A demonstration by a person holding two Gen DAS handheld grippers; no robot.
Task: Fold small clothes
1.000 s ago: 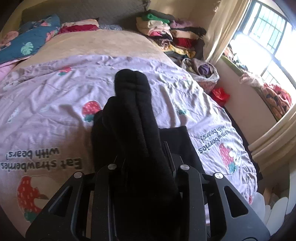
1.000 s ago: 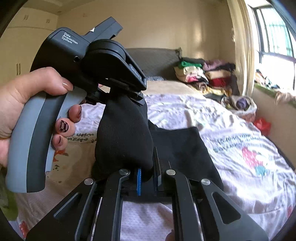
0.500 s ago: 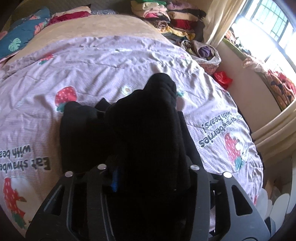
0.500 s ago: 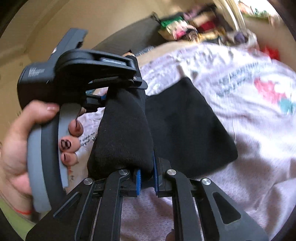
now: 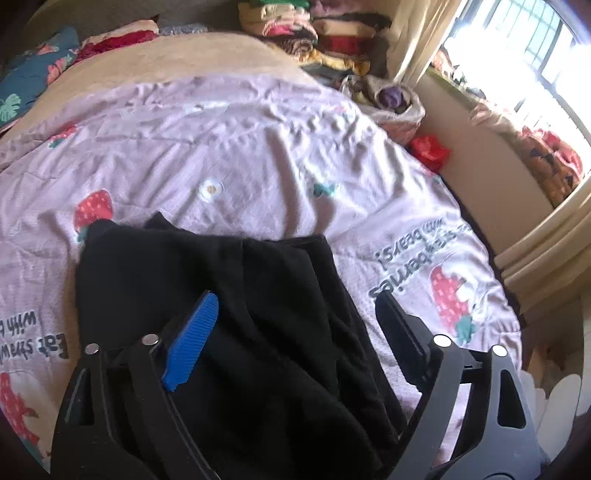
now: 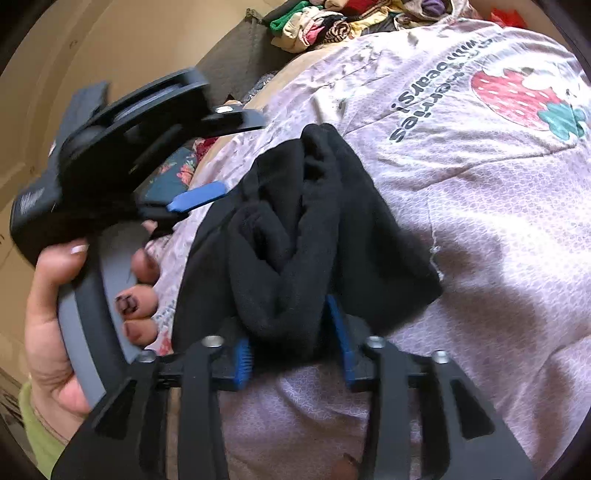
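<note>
On bedspread [image 5: 258, 155], black garment [image 5: 229, 295] lengthwise from camera

A wide bed carries everything, spread with a pale lilac cotton quilt [image 5: 229, 155] printed with red strawberries, small daisies and dark lettering that reads "Eat strawberries with bears!". Towards the head edge the quilt gives way to a plain beige sheet [image 5: 166, 59]. A rumpled black knit garment [image 5: 236, 295] lies directly on the quilt near the foot edge, bunched in soft folds, its upper edge close to a printed strawberry. At the head edge lie a dark blue floral pillow [image 5: 26, 85] in one corner and, in the opposite corner by the window, a tall stack of folded multicoloured clothes [image 5: 317, 33].
</note>
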